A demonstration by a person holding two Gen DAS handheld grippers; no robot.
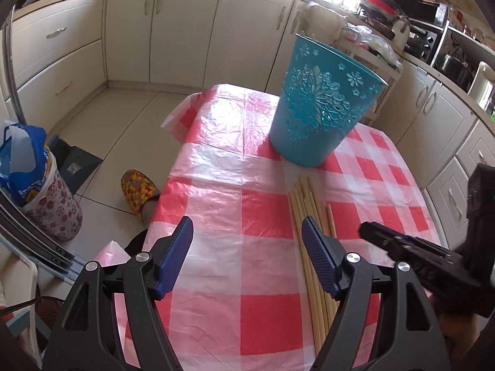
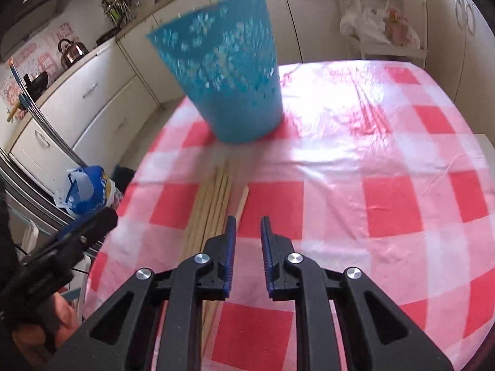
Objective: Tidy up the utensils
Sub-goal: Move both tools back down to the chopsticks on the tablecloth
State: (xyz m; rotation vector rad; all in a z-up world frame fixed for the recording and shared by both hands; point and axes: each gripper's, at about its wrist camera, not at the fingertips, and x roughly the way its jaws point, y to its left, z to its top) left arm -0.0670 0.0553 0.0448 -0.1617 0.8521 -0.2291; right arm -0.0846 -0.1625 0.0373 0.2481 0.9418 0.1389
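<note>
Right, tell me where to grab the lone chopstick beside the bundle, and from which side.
Grip the single chopstick near its exposed far end, coming straight down from above with fingers astride it. It lies flat on the tablecloth, slightly apart from the bundle, so the right gripper, open and nearest, probably fits best.

Our right-wrist view of the teal basket [image 2: 225, 71] motion-blurred; chopsticks' [image 1: 312, 247] near ends behind our fingers [image 1: 318, 259].
</note>
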